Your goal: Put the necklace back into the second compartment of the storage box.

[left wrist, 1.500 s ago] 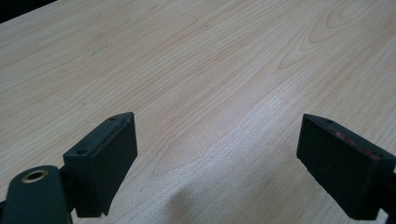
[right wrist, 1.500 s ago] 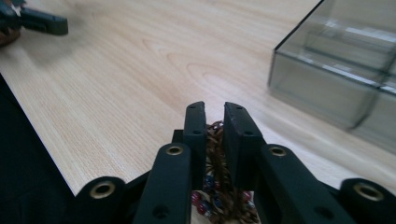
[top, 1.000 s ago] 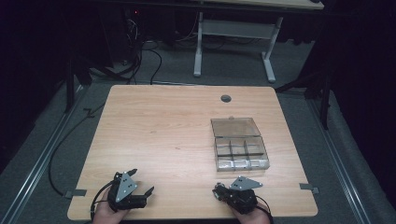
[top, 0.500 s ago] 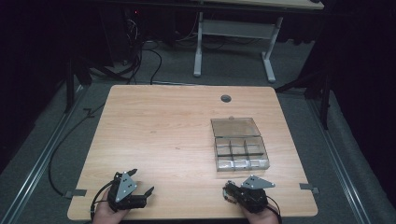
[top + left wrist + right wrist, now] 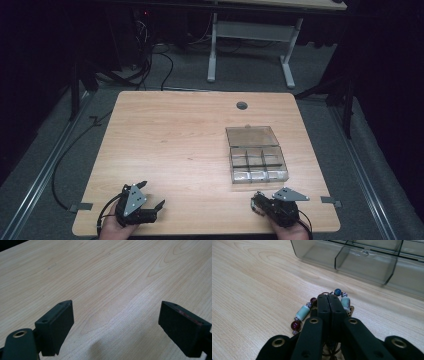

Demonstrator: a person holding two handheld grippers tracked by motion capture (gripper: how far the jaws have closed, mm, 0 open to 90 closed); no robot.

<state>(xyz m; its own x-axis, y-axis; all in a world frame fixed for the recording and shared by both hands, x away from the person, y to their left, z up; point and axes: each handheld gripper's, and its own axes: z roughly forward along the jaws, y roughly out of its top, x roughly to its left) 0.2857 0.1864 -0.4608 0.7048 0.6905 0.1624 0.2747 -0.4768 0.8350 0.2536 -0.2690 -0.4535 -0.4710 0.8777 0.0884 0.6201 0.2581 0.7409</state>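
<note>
Lying under the right gripper [image 5: 328, 298], pinched by it, a beaded bracelet [image 5: 303, 312]; left gripper [image 5: 116, 322] spread

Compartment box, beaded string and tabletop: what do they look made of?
Compartment box: clear, smoky-tinted hard plastic, glossy; the dividers show through its walls. Beaded string under the shut right gripper: pale green cylinders look like stone or ceramic, dark red and blue rounds like glass, with small silvery spacers. Table: light wood-grain surface, matte, probably laminate.
</note>
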